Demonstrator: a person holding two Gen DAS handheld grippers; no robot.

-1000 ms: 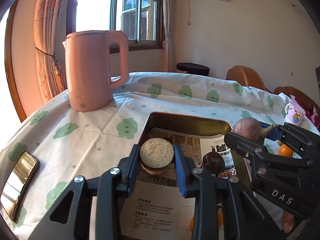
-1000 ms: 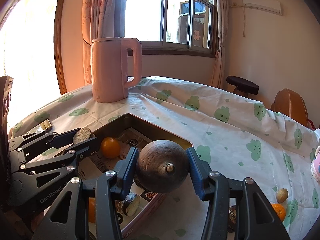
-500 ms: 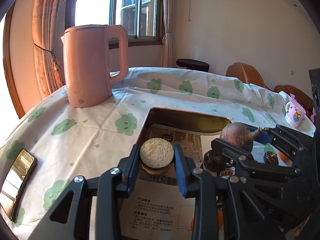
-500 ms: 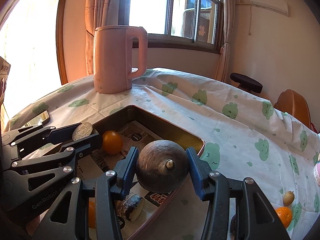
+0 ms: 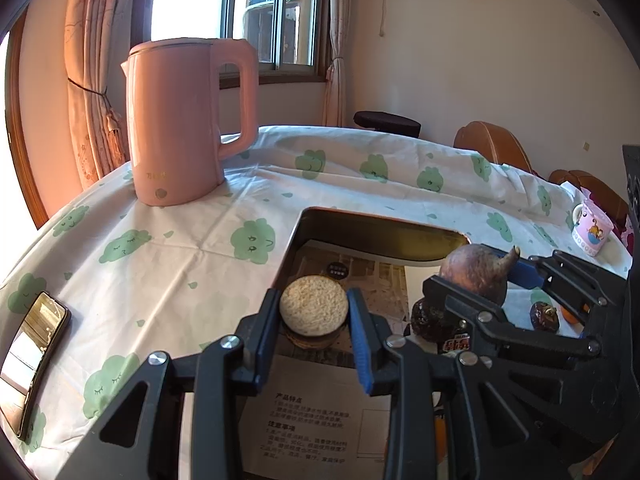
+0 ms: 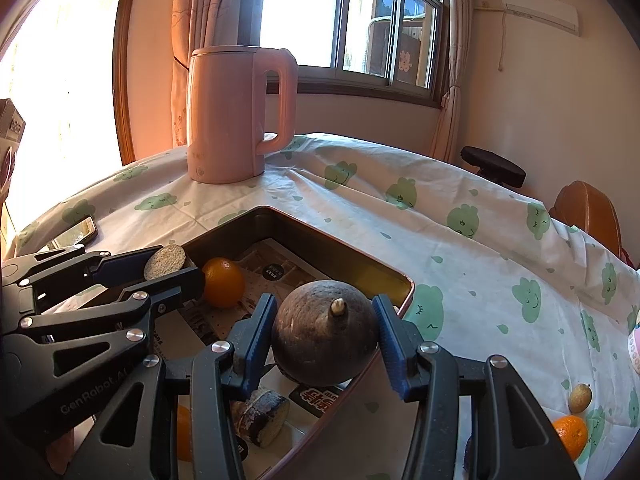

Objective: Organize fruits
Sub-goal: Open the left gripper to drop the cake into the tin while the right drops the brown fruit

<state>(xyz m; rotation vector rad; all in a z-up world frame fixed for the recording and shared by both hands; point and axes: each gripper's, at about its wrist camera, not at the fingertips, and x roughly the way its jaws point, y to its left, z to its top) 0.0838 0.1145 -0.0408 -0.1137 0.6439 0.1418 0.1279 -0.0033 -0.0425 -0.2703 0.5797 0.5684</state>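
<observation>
The left gripper [image 5: 314,316] is clamping a cut, pale-faced slice [image 5: 314,311] over the tray [image 5: 384,227]'s left edge — the right gripper [image 6: 324,340] is gripping a brown, stemmed fruit [image 6: 324,340], perhaps a taro, above the tray's right rim.

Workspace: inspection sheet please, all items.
Surface: table under a cloud-print cloth.
Job's things: open tin lined with paper, an orange inside; another orange and a small yellow fruit out on the cloth.
Clutter: pink kettle, phone, mug.
Grippers: left gripper shut on a round slice; right gripper shut on a brown bulb.
Cables: nothing seen.
Surroundings: window, curtains, chairs.
</observation>
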